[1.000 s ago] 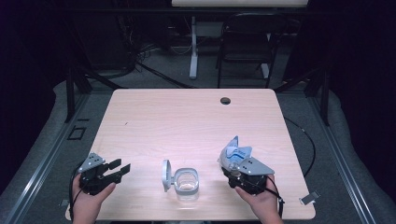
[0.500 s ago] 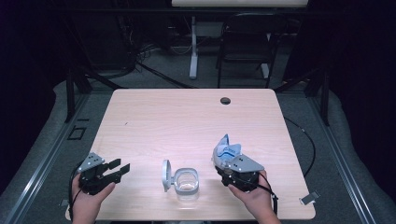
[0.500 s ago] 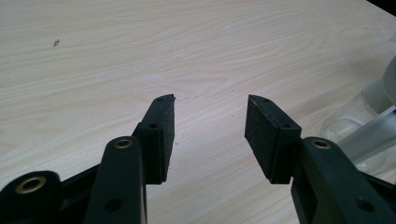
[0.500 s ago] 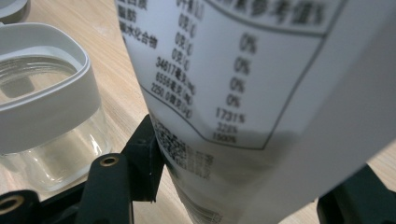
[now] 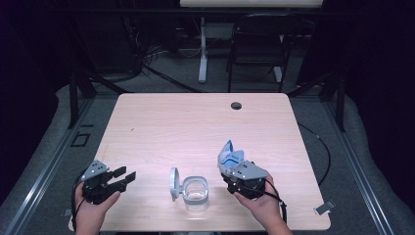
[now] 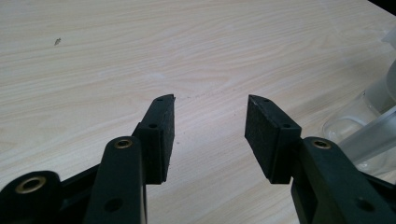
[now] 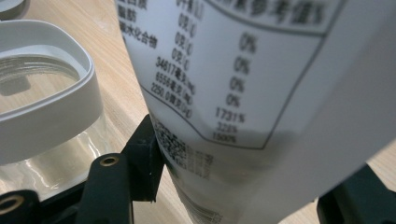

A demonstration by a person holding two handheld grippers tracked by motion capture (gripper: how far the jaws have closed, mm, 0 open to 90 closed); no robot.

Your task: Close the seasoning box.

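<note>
Two grippers near the table's (image 5: 161,122) front edge. Right gripper (image 5: 234,170): jaws clamped on a soft white-and-blue printed pouch (image 5: 229,155), just right of a clear glass jar (image 5: 195,192) with its white hinged lid (image 5: 173,183) open. Left gripper (image 5: 123,176): jaws wide apart, empty, over bare pale woodgrain; broad open tabletop beyond.

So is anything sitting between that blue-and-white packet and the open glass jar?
Nothing visible. The packet is held in the right gripper, and only bare table lies between it and the jar, whose lid is flipped open.
</note>
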